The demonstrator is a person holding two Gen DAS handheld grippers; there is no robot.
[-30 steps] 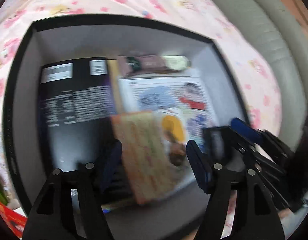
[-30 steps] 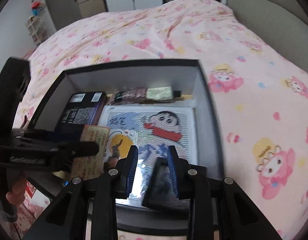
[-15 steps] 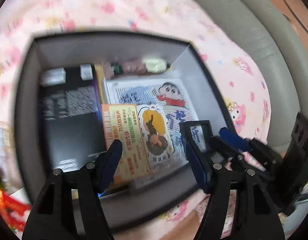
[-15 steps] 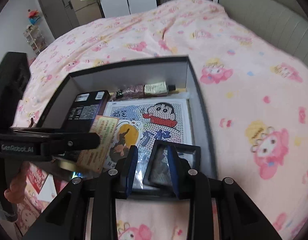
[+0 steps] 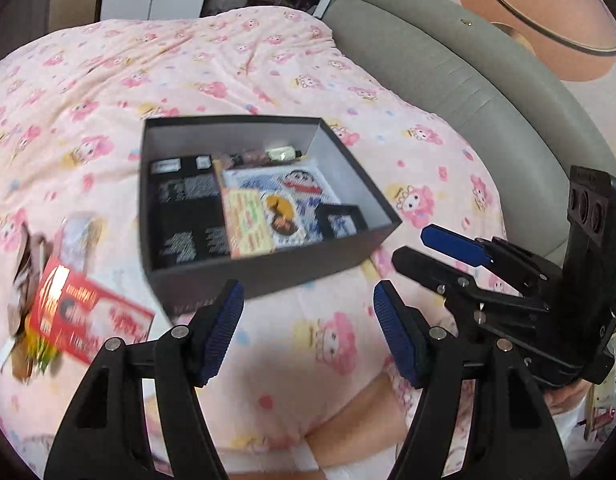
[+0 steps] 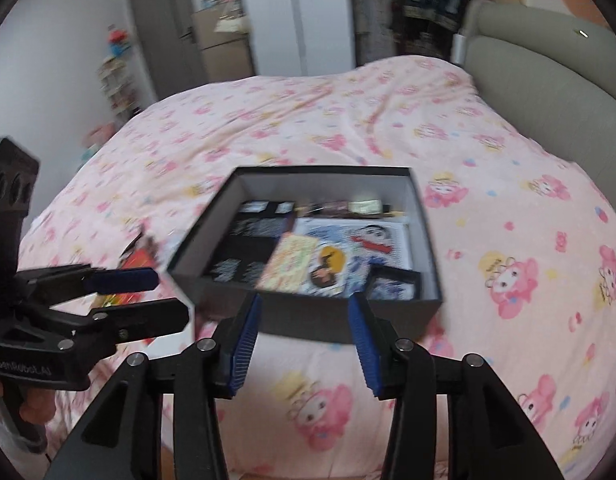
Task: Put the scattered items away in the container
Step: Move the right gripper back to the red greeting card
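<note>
Our right gripper [image 6: 303,344] has just been opening and now stands apart with nothing between its pads, hanging over the bedspread short of the box; our left gripper [image 5: 308,332] is spread wide and empty too. The dark box [image 5: 267,276] sits on the pink bedspread [image 5: 227,80], already holding a black carton [image 5: 183,216], a cartoon picture sheet [image 5: 303,184], a yellow card [image 5: 247,220] and a small black frame [image 5: 340,222] in its near right corner. What is left lies outside, just left of the box: a red packet [image 5: 79,316] among a few blurred wrappers we cannot tell apart. The risk, as we judge it, is the soft bedding: pressing down on a flat packet could sink it into the quilt so the pads pinch fabric, or nudge the box askew.
</note>
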